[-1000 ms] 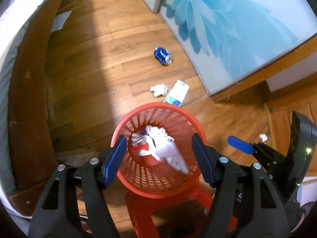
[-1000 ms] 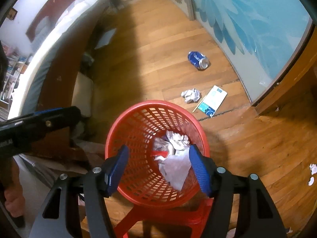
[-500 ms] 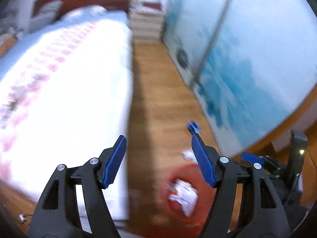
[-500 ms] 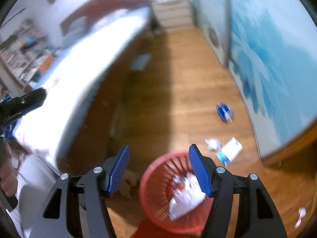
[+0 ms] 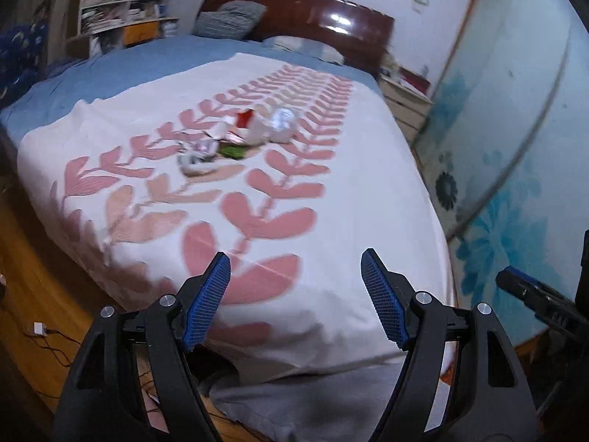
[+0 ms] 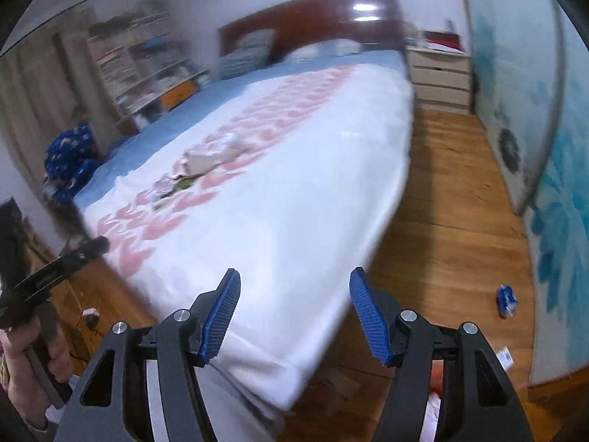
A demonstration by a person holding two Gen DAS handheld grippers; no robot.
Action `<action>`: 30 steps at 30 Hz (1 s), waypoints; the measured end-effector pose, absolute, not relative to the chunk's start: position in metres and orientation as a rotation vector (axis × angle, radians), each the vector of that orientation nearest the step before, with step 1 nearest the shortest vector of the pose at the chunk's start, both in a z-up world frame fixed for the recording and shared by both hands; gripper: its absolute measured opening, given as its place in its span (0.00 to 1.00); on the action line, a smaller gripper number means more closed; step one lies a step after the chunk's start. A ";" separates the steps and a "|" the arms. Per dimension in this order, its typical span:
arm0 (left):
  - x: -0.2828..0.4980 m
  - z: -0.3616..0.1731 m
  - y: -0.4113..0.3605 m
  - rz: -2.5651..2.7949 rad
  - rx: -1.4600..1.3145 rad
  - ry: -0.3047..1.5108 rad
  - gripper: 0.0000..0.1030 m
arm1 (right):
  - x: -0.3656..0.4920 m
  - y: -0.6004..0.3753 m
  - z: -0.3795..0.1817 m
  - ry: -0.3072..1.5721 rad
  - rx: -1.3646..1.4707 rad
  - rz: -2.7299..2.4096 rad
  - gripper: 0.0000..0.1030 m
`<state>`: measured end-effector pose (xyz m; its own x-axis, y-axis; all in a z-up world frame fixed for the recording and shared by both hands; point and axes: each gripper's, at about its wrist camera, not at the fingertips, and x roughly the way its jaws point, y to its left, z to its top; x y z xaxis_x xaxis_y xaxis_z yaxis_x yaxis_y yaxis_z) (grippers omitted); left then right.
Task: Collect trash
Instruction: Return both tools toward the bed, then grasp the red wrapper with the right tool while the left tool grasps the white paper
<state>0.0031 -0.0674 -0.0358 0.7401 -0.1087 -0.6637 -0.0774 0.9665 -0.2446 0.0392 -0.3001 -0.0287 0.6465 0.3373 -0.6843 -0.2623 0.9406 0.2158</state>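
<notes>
Now | left gripper [image 5: 295,296] released, empty | right gripper [image 6: 294,316] released, empty | trash [image 5: 235,136] mid-bed [image 5: 331,191] | can [image 6: 507,300] on floor [image 6: 452,221]

A small heap of trash [image 5: 235,138] lies on the bed in front of you, a little above and left of centre in your left wrist view. It is blurred, but you can make out a red piece [image 5: 245,118] standing up at the back, a crumpled white lump [image 5: 280,122] just to its right, a green scrap [image 5: 232,151] in front, and greyish crumpled wrappers [image 5: 195,158] at the lower left of the heap. In your right wrist view the same heap appears at centre left as a pale smear. A crushed blue can [image 6: 507,300] lies on its side on the floor at the right edge. A white and blue carton [image 6: 504,356] lies flat below it.
</notes>
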 end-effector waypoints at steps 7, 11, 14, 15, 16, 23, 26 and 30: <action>0.017 -0.040 -0.025 0.039 -0.322 0.716 0.71 | 0.113 -0.184 -0.017 0.767 -0.017 0.445 0.60; 0.031 -0.040 0.000 0.059 -0.330 0.704 0.75 | 0.182 -0.122 -0.023 0.776 -0.040 0.459 0.60; 0.045 -0.045 0.025 0.086 -0.370 0.701 0.76 | 0.224 -0.080 -0.033 0.787 -0.043 0.450 0.60; 0.048 -0.048 0.033 0.096 -0.396 0.705 0.76 | 0.239 -0.065 -0.038 0.792 -0.038 0.445 0.60; 0.050 -0.053 0.041 0.111 -0.432 0.719 0.76 | 0.254 -0.049 -0.045 0.804 -0.031 0.444 0.60; 0.074 -0.054 0.063 0.121 -0.432 0.726 0.76 | 0.325 0.023 -0.099 0.902 -0.042 0.404 0.59; 0.084 -0.054 0.074 0.124 -0.414 0.724 0.76 | 0.350 0.034 -0.122 1.009 -0.002 0.375 0.33; 0.099 -0.066 0.090 0.136 -0.457 0.753 0.76 | 0.341 0.024 -0.118 0.964 0.012 0.381 0.09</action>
<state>0.0986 0.0897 -0.0659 0.7259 -0.0426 -0.6865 -0.2793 0.8938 -0.3508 0.3411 0.0238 -0.1179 0.5092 0.3216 -0.7983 -0.3107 0.9337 0.1779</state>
